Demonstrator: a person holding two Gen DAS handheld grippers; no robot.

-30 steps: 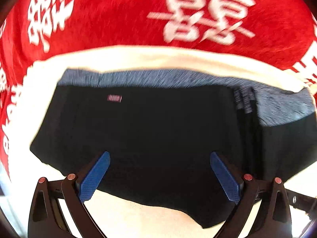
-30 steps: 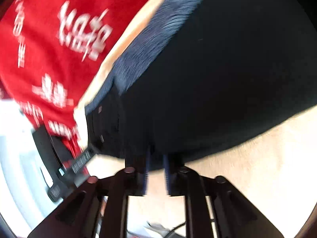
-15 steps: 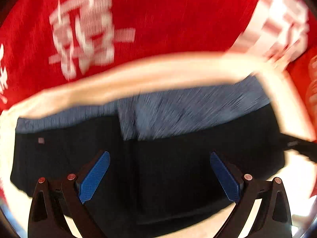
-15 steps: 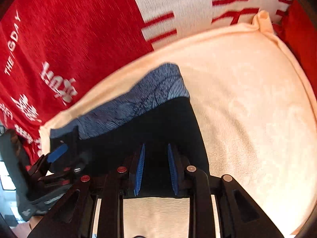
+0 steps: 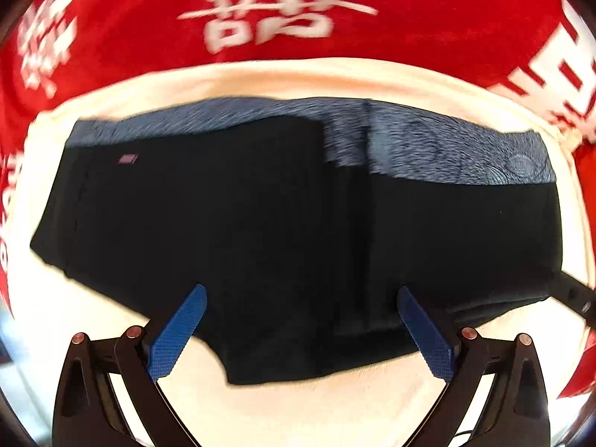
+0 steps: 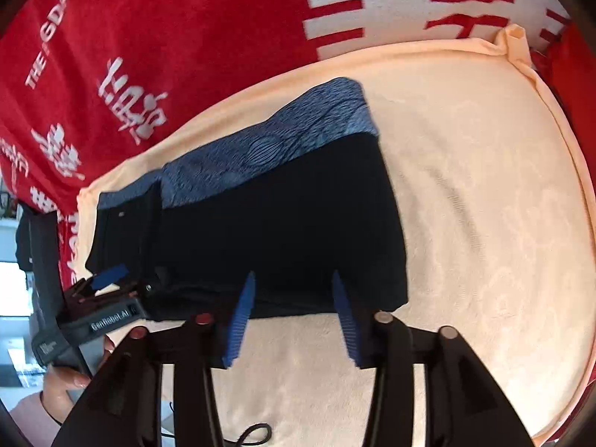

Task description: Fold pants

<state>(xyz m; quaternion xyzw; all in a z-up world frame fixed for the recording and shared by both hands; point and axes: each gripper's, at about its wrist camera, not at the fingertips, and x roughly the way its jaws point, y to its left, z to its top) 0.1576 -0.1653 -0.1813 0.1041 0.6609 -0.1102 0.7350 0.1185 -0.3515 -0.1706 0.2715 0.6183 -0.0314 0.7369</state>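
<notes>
We see a red blanket (image 6: 156,37) with white lettering under a cream towel (image 6: 484,223); the black pants (image 6: 279,223), folded, lie on the towel, blue waistband (image 6: 279,141) toward 12 o'clock; our left claw (image 5: 301,329) hangs spread wide above them, gripping nothing; our right claw (image 6: 294,320) is opening, nothing pinched; a hand (image 6: 59,387) at 8 o'clock is cut off.

The left gripper (image 5: 300,331) hangs over the black pants (image 5: 260,231) with its blue pads spread wide, nothing between them. The pants lie folded on a cream towel (image 5: 290,78), blue patterned waistband (image 5: 447,149) farthest away, over a red blanket (image 5: 428,11).
</notes>
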